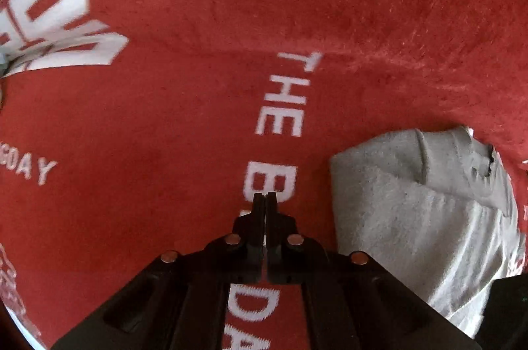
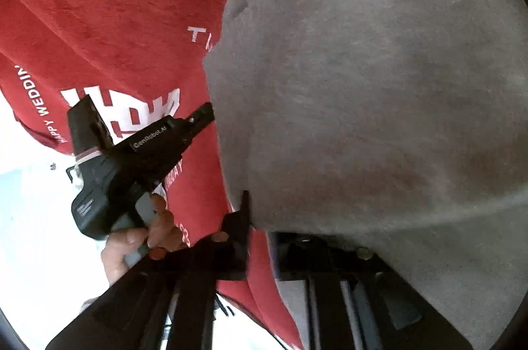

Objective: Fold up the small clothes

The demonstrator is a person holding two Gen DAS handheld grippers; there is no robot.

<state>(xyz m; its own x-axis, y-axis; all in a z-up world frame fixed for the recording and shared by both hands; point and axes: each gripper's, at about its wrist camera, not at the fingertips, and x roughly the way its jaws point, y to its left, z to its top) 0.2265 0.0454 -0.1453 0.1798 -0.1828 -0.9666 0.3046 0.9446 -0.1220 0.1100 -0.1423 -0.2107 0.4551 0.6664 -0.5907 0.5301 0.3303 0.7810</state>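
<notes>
Left wrist view: the left gripper [image 1: 265, 196] has its jaws pressed together, empty, over the fuzzy red cloth [image 1: 198, 105] with white lettering. The grey garment [image 1: 422, 218], soft and fleecy, lies just to its right.

Right wrist view: the right gripper [image 2: 260, 211] is pinching the grey garment [image 2: 379, 92], which drapes over one finger. I'd lift slowly and keep the edge taut so the fold lands square.

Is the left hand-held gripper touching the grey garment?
Apart. The left wrist view shows the left hand-held gripper shut over the red cloth, with red showing between it and the grey garment.
</notes>
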